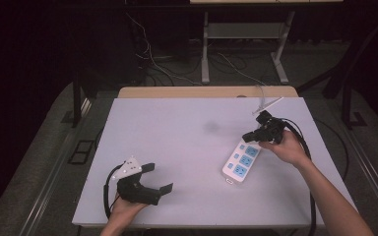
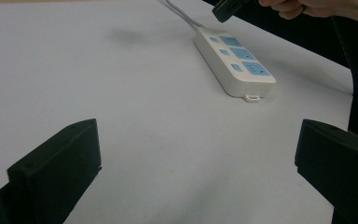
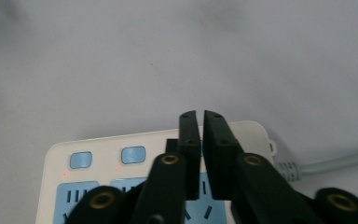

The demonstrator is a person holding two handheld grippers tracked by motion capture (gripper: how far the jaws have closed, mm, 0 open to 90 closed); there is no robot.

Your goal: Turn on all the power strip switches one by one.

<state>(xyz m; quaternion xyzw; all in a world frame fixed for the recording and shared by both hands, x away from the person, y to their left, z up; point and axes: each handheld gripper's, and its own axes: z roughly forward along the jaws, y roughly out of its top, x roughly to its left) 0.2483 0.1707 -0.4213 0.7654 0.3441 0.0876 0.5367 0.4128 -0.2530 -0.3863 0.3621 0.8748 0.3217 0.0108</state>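
White power strip (image 1: pixel 241 161) flat on the counter (image 1: pixel 177 147), right of centre, blue sockets and switches up, cord (image 3: pixel 335 161) leaving its far end. Right tool (image 1: pixel 253 133) directly above the strip's far end, jaws nearly closed with a narrow slit between them, gripping nothing. Left tool (image 1: pixel 158 178) well apart at the near left, jaws wide open and empty, pointed toward the strip.
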